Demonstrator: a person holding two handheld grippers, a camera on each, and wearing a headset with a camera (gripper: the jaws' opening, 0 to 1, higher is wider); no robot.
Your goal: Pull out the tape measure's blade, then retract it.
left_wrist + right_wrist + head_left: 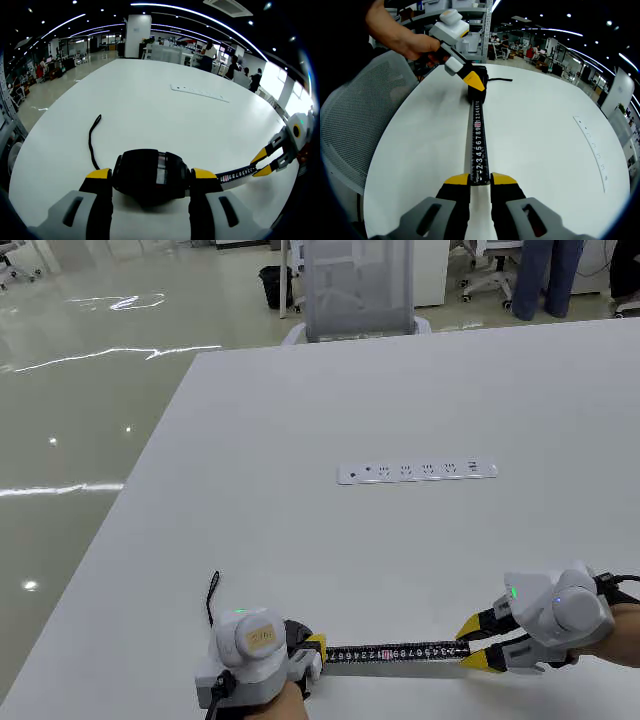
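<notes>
White workbench [300, 440] stretches ahead of me, with a power strip [417, 472] lying well beyond the work. On my left, the left gripper [151, 176] is clamped around the black tape measure case [145, 165], which sits near my edge of the bench with its wrist strap [92, 137] trailing off. The blade [395, 652] runs from the case along the surface to the right gripper [480, 178], whose jaws pinch its tip. I judge the pull partly made. I'd hold the case firm, draw straight and level without twisting, then feed the blade back rather than let it snap.
</notes>
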